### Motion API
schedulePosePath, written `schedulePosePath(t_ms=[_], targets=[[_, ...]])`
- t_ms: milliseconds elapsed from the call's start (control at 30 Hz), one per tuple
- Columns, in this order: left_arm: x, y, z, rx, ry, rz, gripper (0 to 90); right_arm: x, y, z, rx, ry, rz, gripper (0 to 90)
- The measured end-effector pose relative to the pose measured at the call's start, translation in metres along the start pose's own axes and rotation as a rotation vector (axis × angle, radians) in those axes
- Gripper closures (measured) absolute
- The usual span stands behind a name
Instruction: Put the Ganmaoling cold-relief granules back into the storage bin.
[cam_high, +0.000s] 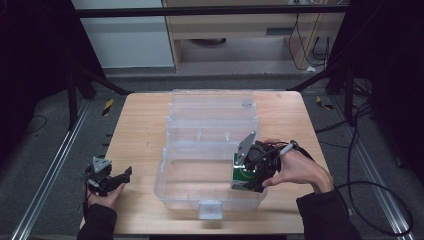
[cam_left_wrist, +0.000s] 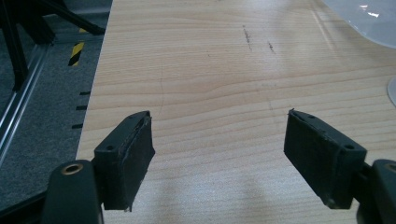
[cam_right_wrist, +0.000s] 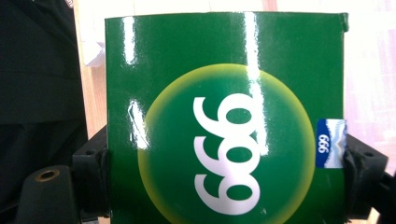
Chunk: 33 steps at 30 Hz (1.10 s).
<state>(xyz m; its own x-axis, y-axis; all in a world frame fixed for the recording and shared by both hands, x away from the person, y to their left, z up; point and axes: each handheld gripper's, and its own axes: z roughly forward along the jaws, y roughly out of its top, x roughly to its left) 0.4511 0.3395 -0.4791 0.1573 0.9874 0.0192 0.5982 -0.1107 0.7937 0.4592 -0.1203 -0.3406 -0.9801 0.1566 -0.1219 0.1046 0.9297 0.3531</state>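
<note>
A pale wooden worktop (cam_high: 140, 130) stands on grey carpet in a dim room, with a clear plastic bin (cam_high: 210, 145) at its centre, the open lid lying toward twelve o'clock. At four o'clock the right claw (cam_high: 245, 175) grips a green box (cam_high: 243, 176) just inside the bin's right wall; its own camera shows the jaws pressed on both edges of the glossy box (cam_right_wrist: 224, 116), printed "999". At eight o'clock the left claw (cam_high: 117, 180) rests spread wide and empty, its camera (cam_left_wrist: 219, 154) showing bare wood grain between the jaws.

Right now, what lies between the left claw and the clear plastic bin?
Bare wooden table, as the high view shows: the open left claw rests apart from the clear plastic bin.
</note>
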Motion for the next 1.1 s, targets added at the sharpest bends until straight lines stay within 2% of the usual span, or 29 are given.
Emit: schedulePosePath(t_ms=[433,533,1033,1100], targets=[[0.001,0.000,0.000,-0.002,0.000,-0.002,23.3,0.006,0.004,0.016,0.051,-0.008,-0.022,16.0],[0.000,0.000,0.000,-0.002,-0.001,-0.001,23.4,0.006,0.003,0.019,0.040,0.002,-0.002,16.0],[0.001,0.000,-0.001,-0.002,-0.001,-0.002,23.3,0.008,0.000,0.036,0.078,0.002,-0.019,16.0],[0.001,0.000,-0.001,-0.003,-0.001,-0.001,23.3,0.008,-0.002,0.038,0.068,0.005,-0.005,16.0]])
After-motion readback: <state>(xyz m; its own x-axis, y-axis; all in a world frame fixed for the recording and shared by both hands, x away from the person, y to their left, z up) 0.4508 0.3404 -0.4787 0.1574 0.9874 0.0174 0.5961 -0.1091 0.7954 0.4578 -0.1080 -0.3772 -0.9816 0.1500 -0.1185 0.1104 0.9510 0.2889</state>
